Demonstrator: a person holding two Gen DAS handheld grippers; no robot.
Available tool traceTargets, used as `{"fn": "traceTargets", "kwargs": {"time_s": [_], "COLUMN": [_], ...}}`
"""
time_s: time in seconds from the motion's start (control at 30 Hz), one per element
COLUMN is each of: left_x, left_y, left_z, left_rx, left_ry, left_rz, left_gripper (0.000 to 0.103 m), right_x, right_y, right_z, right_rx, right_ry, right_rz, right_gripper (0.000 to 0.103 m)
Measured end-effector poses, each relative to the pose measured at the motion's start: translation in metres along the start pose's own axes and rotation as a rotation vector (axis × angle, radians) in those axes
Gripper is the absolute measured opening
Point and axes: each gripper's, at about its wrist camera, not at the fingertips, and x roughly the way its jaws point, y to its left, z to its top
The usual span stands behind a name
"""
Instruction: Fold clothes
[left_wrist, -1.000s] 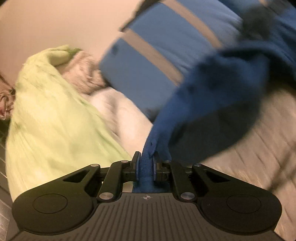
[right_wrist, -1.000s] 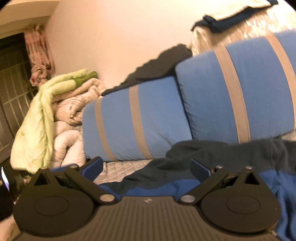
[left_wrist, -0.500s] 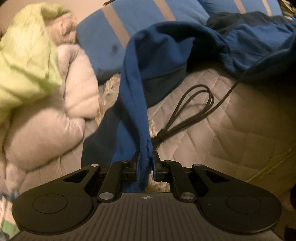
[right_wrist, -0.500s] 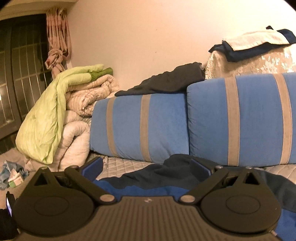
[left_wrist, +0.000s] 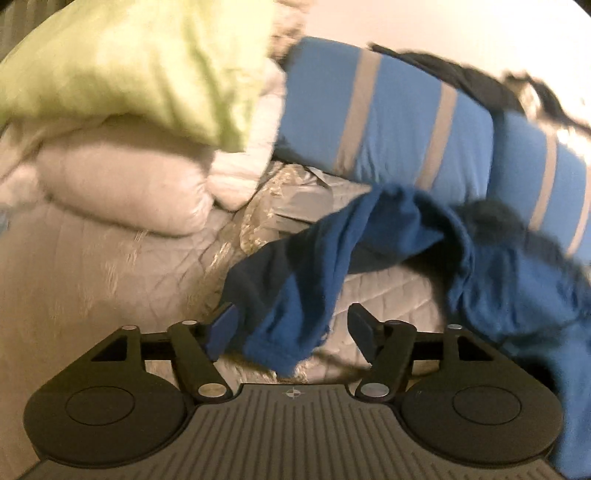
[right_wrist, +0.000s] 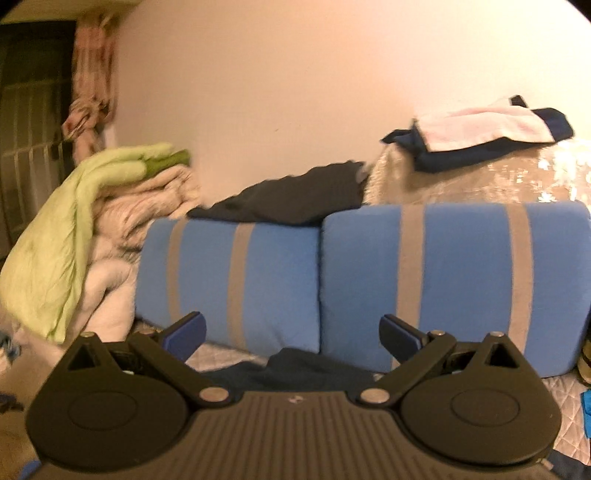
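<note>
Two hand-held grippers work over a quilted beige bedcover (left_wrist: 110, 280). The left gripper (left_wrist: 291, 326) has its jaws opening, and the cuff end of a soft dark-blue fleece garment (left_wrist: 295, 295) hangs loose between them, brushing the left pad at most and no longer pinched. From there the garment trails in a rumpled rope toward the right edge of the bed, ending in a heap just in front of two blue cushions with grey stripes (left_wrist: 388, 118). The right gripper (right_wrist: 291, 334) stands with jaws well apart and nothing between them, its view lifted toward the cushions, with a dark fold of the garment just below it.

I judge the fabric light, limp and stretchy, so it will sag and twist unless taken by a firm edge: the ribbed cuff or a shoulder seam.
</note>
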Motion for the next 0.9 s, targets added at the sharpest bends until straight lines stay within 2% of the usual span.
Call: {"fn": "traceTargets", "kwargs": {"time_s": [0.2, 0.23, 0.33, 0.43, 0.53, 0.73, 0.9], "left_x": [-0.018, -0.018, 0.007, 0.04, 0.068, 0.107, 0.125], "left_y": [0.031, 0.036, 0.052, 0.074, 0.085, 0.081, 0.076], "left_z": [-0.005, -0.007, -0.023, -0.054, -0.081, -0.102, -0.123], "left_rx": [-0.224, -0.25, -0.379, -0.664, -0.891, -1.1, -1.297], "left_ry": [0.019, 0.021, 0.083, 0.135, 0.123, 0.087, 0.008], "left_rz": [-0.026, -0.015, -0.008, -0.129, -0.266, -0.357, -0.437], "left_gripper": [0.069, 0.072, 0.072, 0.072, 0.072, 0.07, 0.07], "right_x": [-0.018, -0.021, -0.019, -0.013, -0.009, 0.003, 0.004], "right_y": [-0.019, -0.022, -0.023, -0.018, -0.012, 0.007, 0.016], "right_z": [0.03, 0.033, 0.031, 0.015, -0.005, -0.056, -0.091], "right_rx": [0.027, 0.033, 0.043, 0.043, 0.051, -0.012, -0.008], "right_ry": [-0.071, -0.075, -0.044, 0.0, 0.05, 0.167, 0.215], "right_rz": [-0.042, -0.042, -0.028, -0.011, 0.02, 0.062, 0.101], "right_gripper": [0.103, 0.103, 0.103, 0.103, 0.103, 0.103, 0.103]}}
